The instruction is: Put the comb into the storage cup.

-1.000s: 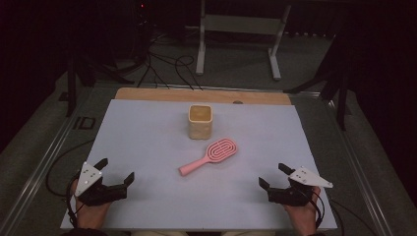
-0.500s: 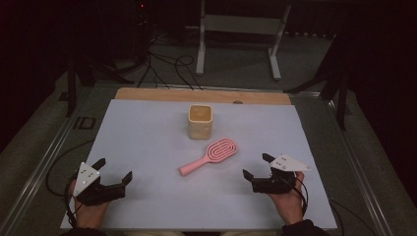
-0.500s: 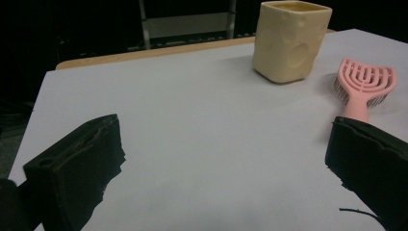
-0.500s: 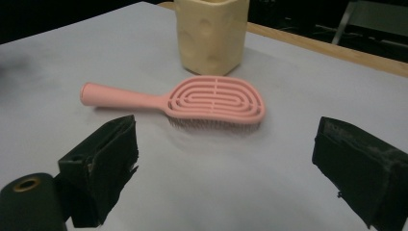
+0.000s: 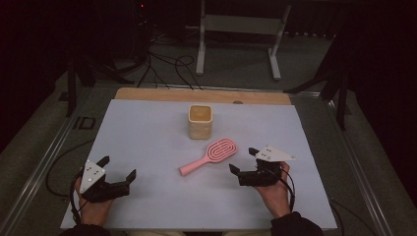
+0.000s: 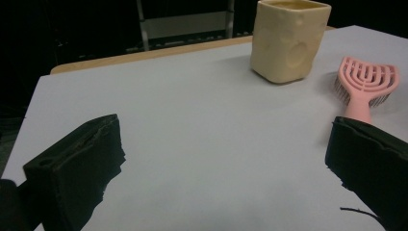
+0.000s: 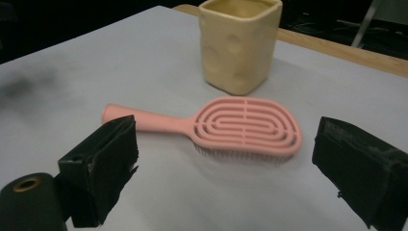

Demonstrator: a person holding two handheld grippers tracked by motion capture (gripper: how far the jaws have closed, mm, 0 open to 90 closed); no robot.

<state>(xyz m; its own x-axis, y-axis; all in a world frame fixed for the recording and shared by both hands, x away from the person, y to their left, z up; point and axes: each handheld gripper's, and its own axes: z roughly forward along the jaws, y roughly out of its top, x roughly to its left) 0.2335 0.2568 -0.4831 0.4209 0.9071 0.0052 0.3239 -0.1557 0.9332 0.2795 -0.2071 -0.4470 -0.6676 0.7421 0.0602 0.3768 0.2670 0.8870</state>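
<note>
Right tool [image 5: 244, 162] wide open, empty, near pink hairbrush [image 5: 210, 156]: probably light, stiff plastic, slick, so grip the narrow handle, not the bristles.

Right hand-held gripper [image 5: 245, 161] shifts in from the right desk [image 5: 147, 128] edge toward the pink hairbrush [image 5: 211, 155], now just beside the brush head. Jaws spread wide, nothing between them. In the right gripper view the brush lies ahead between the jaws, not touched.
</note>
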